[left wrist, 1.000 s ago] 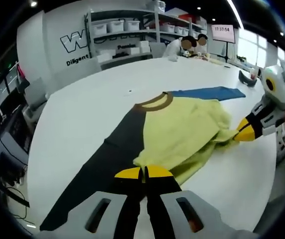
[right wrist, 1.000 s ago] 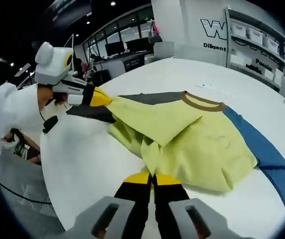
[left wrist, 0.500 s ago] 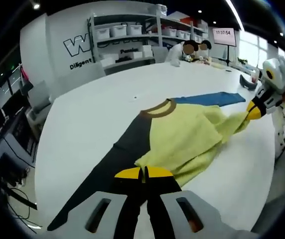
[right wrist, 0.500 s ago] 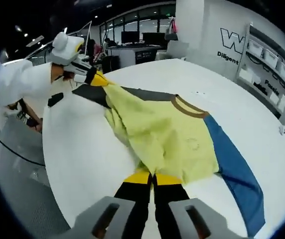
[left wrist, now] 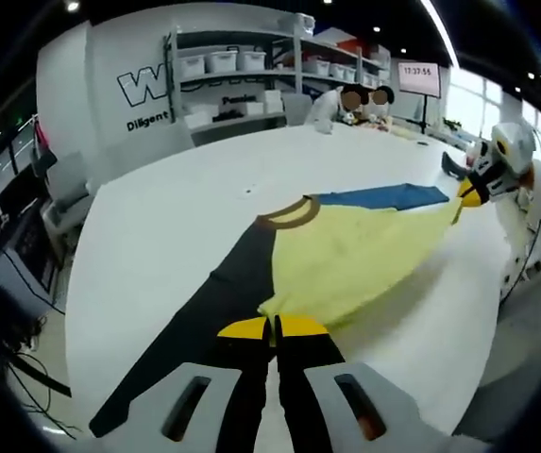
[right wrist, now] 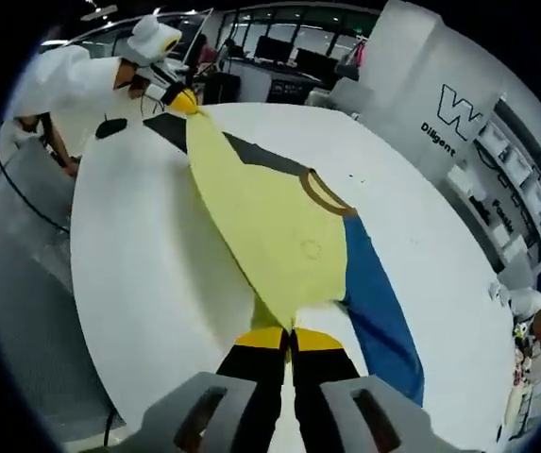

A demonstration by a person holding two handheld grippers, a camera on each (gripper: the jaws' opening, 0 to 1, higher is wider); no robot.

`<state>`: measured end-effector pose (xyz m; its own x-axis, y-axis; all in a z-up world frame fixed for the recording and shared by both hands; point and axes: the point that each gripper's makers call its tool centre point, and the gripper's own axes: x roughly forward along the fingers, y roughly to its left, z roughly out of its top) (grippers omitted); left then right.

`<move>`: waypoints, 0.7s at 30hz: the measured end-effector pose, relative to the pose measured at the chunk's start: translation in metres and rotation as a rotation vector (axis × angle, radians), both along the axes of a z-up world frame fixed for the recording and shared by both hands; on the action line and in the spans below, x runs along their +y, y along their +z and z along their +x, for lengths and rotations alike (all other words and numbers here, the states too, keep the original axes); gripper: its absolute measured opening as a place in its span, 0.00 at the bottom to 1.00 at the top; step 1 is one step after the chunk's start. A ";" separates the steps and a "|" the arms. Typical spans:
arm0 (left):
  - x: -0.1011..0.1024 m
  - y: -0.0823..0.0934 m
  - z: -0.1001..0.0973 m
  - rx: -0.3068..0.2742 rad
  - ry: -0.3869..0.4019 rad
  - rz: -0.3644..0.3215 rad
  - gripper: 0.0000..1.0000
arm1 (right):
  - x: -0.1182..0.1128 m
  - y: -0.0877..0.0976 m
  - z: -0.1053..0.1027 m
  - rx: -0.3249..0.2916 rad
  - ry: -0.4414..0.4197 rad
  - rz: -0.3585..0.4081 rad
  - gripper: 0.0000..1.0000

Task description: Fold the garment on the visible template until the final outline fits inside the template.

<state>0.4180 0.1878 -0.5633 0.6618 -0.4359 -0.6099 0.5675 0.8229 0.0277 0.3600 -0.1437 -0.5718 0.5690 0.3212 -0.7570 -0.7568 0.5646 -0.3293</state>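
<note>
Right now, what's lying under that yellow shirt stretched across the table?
A dark panel and a blue panel stick out from beneath the yellow shirt on the white table. Whatever lies under its middle is covered.

Lab: bin-stacked shelving (left wrist: 251, 66), monitor desks (right wrist: 279, 52), big white table (left wrist: 157, 217).

Soft matt cloth garment (left wrist: 346, 260) on a smooth white table (left wrist: 176, 208).
</note>
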 end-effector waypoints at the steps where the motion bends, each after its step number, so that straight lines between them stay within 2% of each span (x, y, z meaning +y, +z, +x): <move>1: -0.002 0.003 -0.004 0.002 -0.005 -0.006 0.00 | -0.002 0.004 0.000 -0.012 0.008 -0.008 0.00; 9: -0.009 0.027 -0.037 0.014 -0.011 -0.064 0.00 | -0.012 0.031 -0.007 -0.059 0.072 -0.038 0.00; 16: -0.021 0.037 -0.072 0.025 -0.018 -0.046 0.00 | -0.017 0.044 -0.019 -0.080 0.144 -0.064 0.00; 21: -0.027 0.036 -0.090 0.070 -0.015 -0.057 0.00 | -0.022 0.044 -0.029 -0.047 0.191 -0.082 0.00</move>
